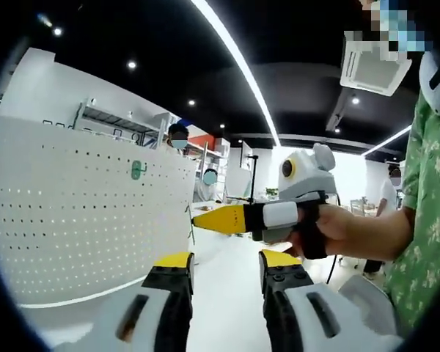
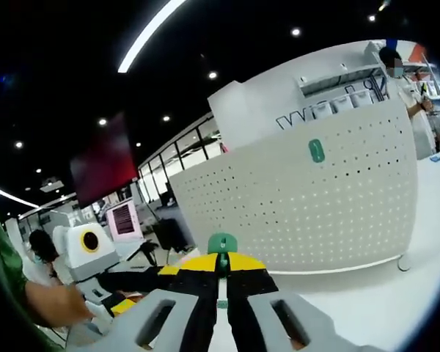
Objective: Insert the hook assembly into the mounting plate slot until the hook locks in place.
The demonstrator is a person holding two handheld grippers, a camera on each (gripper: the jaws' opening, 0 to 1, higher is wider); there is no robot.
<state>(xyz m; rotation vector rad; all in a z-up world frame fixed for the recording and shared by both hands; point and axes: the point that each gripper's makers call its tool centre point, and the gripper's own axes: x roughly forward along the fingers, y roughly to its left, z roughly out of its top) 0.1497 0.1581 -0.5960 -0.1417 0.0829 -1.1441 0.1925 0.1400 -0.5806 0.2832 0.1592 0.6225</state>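
Between right gripper jaws: green hook assembly, clamped. Ahead: pegboard w/ green mounting plate. Approach square, push till click. Left gripper jaws apart, empty.

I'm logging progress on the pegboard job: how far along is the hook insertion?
Done: one green hook already sits on the white pegboard. In hand: the right hand-held gripper is shut on a second green hook, pointed toward the board but apart from it. The left hand-held gripper is open, holding nothing. Left: bring the held hook to the board, push it into a slot and lock it.
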